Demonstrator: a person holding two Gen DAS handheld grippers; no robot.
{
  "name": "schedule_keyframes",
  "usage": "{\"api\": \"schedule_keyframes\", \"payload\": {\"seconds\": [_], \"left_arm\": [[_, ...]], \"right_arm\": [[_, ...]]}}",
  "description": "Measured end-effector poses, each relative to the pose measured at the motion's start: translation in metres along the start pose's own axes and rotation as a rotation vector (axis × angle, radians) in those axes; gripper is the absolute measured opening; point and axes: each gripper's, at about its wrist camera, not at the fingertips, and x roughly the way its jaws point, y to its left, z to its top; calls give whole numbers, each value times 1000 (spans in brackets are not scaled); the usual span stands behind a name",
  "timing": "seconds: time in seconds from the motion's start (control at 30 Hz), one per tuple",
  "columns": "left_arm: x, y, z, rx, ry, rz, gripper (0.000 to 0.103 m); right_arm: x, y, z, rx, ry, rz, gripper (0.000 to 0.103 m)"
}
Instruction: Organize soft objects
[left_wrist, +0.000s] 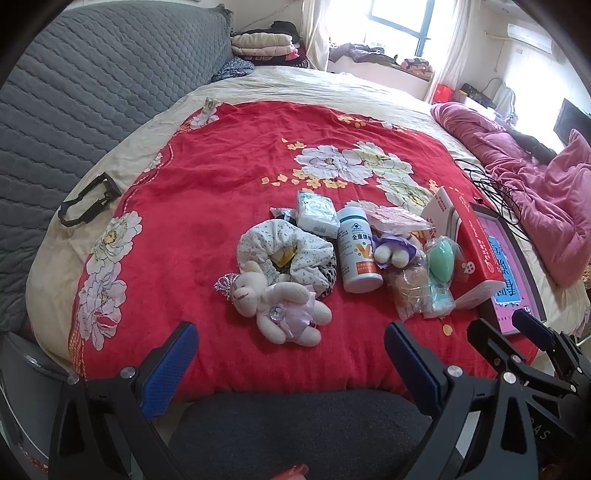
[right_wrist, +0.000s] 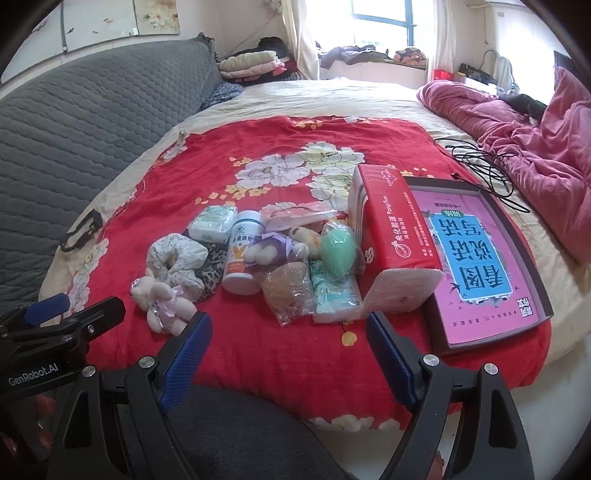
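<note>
Soft objects lie heaped mid-bed on the red floral blanket (left_wrist: 221, 184), none yet sorted. Left to right: cream plush bear with a lilac bow (left_wrist: 275, 304), nearest the left hand-held gripper; white floral fabric ring cushion (left_wrist: 258, 245) just behind it, touching; leopard-print cloth (right_wrist: 212, 273) tucked under the cushion's right side; white wrapped tissue pack (left_wrist: 317, 212) behind; white plastic supplement bottle with an orange label (left_wrist: 358, 253), lying on its side; small purple-and-white plush toy (left_wrist: 391, 253); clear crinkled bag holding something tan (right_wrist: 290, 291); mint-green egg-shaped sponge in clear wrap (right_wrist: 338, 253); red soft-pack of tissues (right_wrist: 391, 236); dark tray holding a pink book (right_wrist: 480, 258) at far right, touching the tissue pack.

Risks, as judged:
- Items overlap. Grabbing the bear could drag the cushion, since they touch.
- The bottle is rigid and round; a nudge from neighbouring picks may roll it on the soft blanket.
- Clear bags are slippery and could slide out of a shallow pinch.
- Blanket pile may get caught by a low grasp.

Pose: left hand-held gripper (left_wrist: 291, 365) hovers at the near bed edge, jaws wide, empty, aimed at the bear. Right hand-held gripper (right_wrist: 288, 354) alongside, also wide and empty, aimed at the clear bag.
</note>
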Motion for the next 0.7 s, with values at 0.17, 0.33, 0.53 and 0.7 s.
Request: {"api": "schedule_keyframes", "payload": {"seconds": [0.17,0.33,0.53,0.7], "left_arm": [[-2,0,1,-3,-3,1,101],[-3,1,3,-4,-6,4,101],[-2,3,4,-8,-7,6,101],[-2,4,4,-7,-8,4,101]], "right_arm": [[-1,2,0,-10,-1,-5,86],[-2,4,1,-14,-4,-2,86],[-2,6,2,-29,-5,-15,86],[-1,6,2,-30,-1,-17,86]]}}
